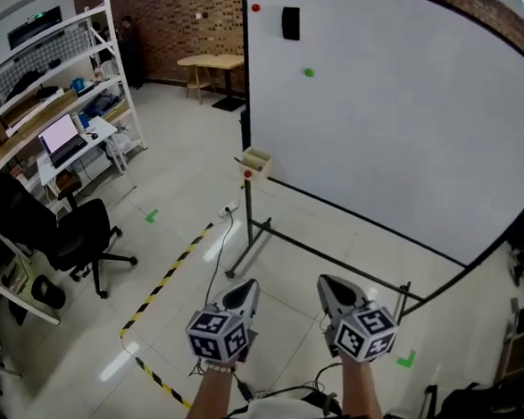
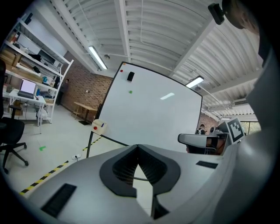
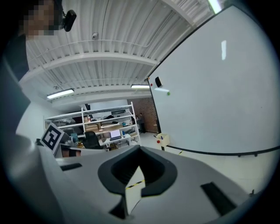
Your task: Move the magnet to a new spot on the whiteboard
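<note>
On the far left I see the shelves (image 1: 69, 92) with a laptop on them, and an office chair (image 1: 77, 234) in front. A yellow-and-black tape line (image 1: 166, 280) runs across the floor towards me.

My left gripper (image 1: 248, 288) hangs low in the head view, well short of the whiteboard (image 1: 410, 143). Its fingers (image 2: 117, 169) are closed together at the tips, with nothing between them.

Just above it, a small box (image 1: 256, 162) sits on the left end of the board's stand. A red magnet (image 1: 255, 8) is stuck near the board's top left corner. Beside it to the right is a black eraser (image 1: 291, 23). A green magnet (image 1: 308, 72) sits below and just right of the eraser, still in the board's upper left part. The rest of the board is bare white.

My right gripper (image 1: 328, 286) is held beside the left one, apart from it and equally far from the board. Its fingers (image 3: 114, 175) also meet at the tips and hold nothing. Neither gripper touches a magnet.
</note>
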`<state>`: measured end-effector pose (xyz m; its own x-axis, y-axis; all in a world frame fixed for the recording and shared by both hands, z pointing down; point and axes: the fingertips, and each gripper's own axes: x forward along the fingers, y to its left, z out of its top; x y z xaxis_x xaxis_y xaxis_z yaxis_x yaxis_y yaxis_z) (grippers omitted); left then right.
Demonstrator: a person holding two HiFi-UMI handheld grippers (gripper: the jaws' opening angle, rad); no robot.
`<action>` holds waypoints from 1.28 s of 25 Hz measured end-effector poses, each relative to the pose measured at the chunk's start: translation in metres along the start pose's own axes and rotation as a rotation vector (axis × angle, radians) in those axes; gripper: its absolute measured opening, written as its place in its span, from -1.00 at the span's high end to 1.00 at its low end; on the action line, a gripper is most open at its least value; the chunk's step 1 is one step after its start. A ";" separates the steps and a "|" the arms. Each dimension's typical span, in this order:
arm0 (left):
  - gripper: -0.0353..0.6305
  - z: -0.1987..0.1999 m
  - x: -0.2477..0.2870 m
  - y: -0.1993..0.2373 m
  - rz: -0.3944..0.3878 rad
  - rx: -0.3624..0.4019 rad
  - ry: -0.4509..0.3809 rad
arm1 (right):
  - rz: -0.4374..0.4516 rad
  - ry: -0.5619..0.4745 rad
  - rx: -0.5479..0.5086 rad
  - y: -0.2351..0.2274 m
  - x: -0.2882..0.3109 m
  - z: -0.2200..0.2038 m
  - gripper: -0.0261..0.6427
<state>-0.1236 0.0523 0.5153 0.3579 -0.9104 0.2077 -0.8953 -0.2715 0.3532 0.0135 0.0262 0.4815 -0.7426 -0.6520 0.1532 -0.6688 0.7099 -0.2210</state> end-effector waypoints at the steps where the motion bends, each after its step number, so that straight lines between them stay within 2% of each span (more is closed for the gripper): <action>1: 0.89 0.001 -0.003 -0.005 0.003 0.006 -0.006 | 0.002 -0.007 -0.004 0.001 -0.005 0.003 0.89; 6: 0.89 0.005 -0.013 -0.026 0.013 0.040 -0.021 | -0.015 -0.044 -0.002 -0.002 -0.032 0.011 0.89; 10: 0.89 0.004 -0.020 -0.036 0.016 0.048 -0.017 | -0.016 -0.051 0.028 -0.002 -0.046 0.009 0.89; 13: 0.89 0.000 -0.019 -0.046 0.011 0.049 -0.016 | -0.025 -0.047 0.013 -0.005 -0.056 0.009 0.89; 24: 0.89 0.002 -0.014 -0.074 -0.018 0.051 -0.026 | -0.036 -0.061 -0.009 -0.011 -0.079 0.020 0.89; 32: 0.89 0.004 -0.015 -0.078 -0.012 0.058 -0.031 | -0.023 -0.062 -0.010 -0.011 -0.080 0.022 0.89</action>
<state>-0.0598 0.0859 0.4810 0.3609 -0.9161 0.1749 -0.9052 -0.2989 0.3020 0.0808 0.0645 0.4502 -0.7235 -0.6832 0.0986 -0.6863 0.6967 -0.2089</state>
